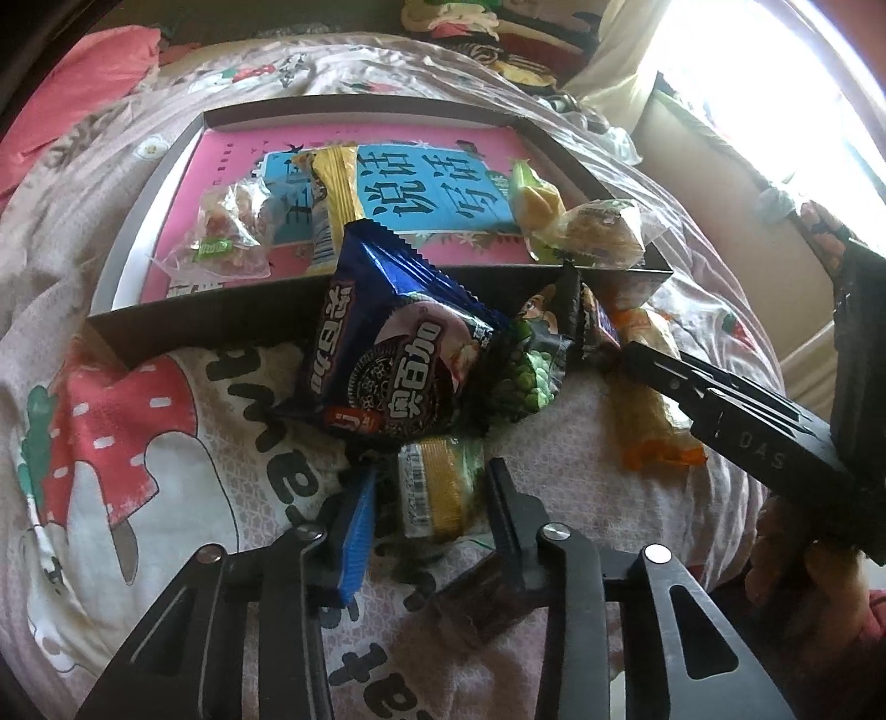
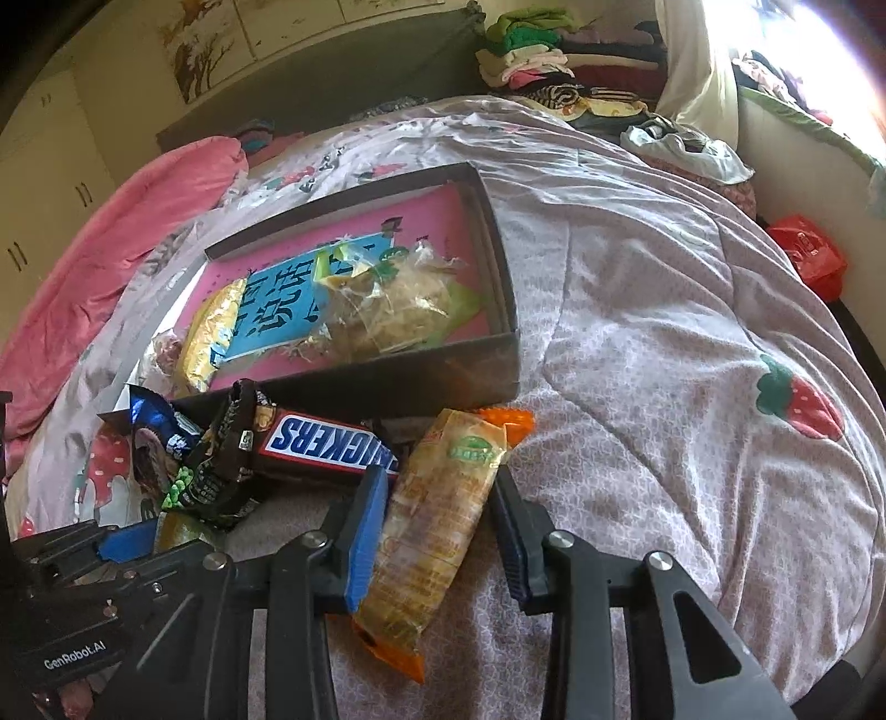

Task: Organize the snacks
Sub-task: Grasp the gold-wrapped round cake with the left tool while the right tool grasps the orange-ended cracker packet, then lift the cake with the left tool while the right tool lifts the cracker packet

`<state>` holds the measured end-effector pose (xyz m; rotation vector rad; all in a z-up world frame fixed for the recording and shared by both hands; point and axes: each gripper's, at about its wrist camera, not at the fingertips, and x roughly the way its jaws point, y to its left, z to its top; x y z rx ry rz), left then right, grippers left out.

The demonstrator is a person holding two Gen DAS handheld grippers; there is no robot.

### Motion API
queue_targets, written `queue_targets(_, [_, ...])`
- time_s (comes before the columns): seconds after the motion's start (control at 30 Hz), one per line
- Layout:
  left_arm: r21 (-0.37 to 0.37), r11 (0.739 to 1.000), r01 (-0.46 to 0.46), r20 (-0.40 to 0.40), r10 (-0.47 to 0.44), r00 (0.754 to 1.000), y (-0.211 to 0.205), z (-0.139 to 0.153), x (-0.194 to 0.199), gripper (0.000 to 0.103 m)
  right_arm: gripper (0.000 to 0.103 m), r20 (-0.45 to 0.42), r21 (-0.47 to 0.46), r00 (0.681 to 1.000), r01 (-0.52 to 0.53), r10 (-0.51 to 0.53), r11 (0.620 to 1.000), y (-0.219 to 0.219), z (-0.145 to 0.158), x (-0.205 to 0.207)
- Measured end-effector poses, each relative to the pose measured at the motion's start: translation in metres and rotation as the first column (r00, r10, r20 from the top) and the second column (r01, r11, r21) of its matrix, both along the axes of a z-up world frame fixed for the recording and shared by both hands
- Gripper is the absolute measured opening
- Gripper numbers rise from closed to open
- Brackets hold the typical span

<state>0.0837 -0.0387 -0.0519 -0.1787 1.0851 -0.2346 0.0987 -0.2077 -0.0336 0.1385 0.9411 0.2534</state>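
A shallow dark box with a pink book as its floor lies on the bed and holds several wrapped snacks. In front of it lies a pile: a blue cookie pack, a green pea bag, a Snickers bar, an orange-edged pastry pack and a small gold-green pack. My left gripper is open with its fingers either side of the gold-green pack. My right gripper is open astride the orange-edged pastry pack.
The bed has a pale quilt with strawberry prints. A pink blanket lies at the left. Folded clothes are stacked at the headboard. A red bag sits beyond the bed's right edge.
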Motion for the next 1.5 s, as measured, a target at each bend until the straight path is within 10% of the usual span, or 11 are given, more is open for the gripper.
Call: queue_targets(1.5, [-0.108,0.98,-0.166,0.136,0.18,0.974,0.078,0.061,-0.015,0.034,0.031,0.2,0.067,0.98,-0.016,0.003,0.998,-0.005,0.069,-0.028])
